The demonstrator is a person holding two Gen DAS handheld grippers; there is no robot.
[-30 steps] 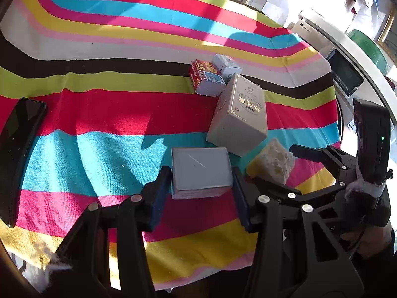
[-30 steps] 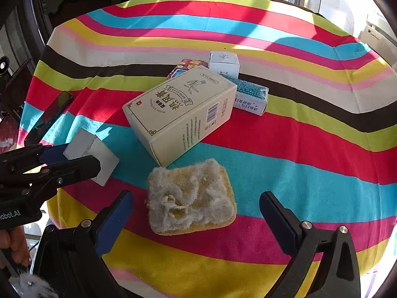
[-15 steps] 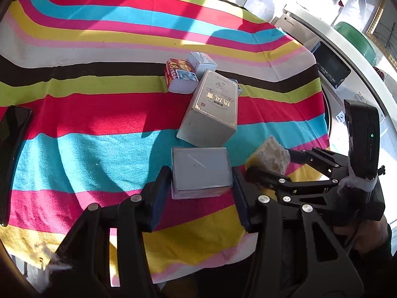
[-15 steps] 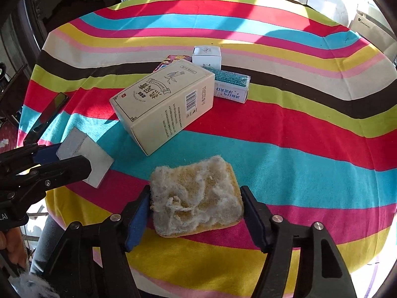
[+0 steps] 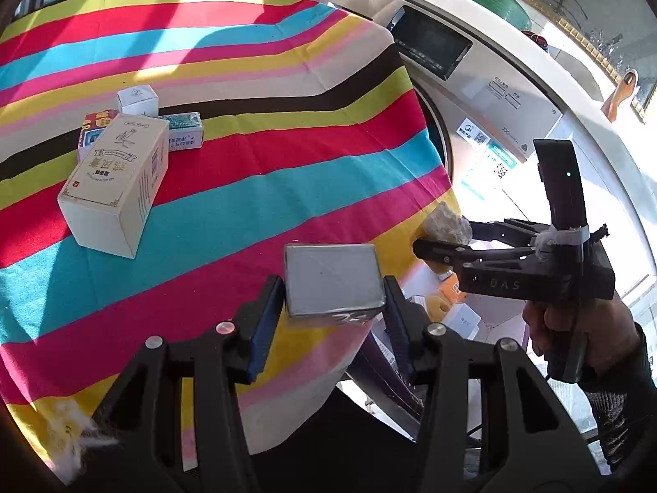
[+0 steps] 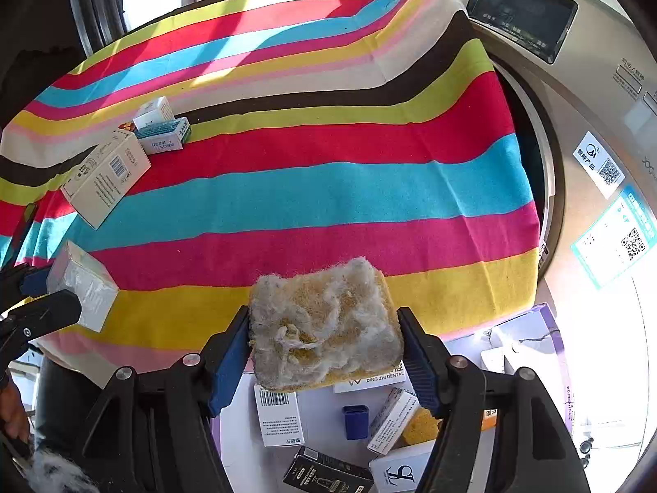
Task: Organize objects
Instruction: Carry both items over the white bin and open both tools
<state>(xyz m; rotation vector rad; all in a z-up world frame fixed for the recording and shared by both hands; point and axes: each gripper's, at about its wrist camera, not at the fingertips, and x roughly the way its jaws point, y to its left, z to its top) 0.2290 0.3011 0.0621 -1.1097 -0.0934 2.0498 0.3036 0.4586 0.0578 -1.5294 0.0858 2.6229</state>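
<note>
Our left claw [image 5: 334, 287] clamps a flat grey box [image 5: 333, 278]; our right claw [image 6: 324, 347] clamps a frayed yellow sponge [image 6: 324, 324]. Only the right view shows, lower centre, a white box of cartons [image 6: 324, 419].

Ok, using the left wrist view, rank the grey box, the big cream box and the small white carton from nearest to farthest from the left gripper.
1. Grey box: clamped in the left gripper, over the table edge.
2. Big cream box: up-left, lying on the striped cloth.
3. Small white carton: behind the cream box, farthest back.
</note>
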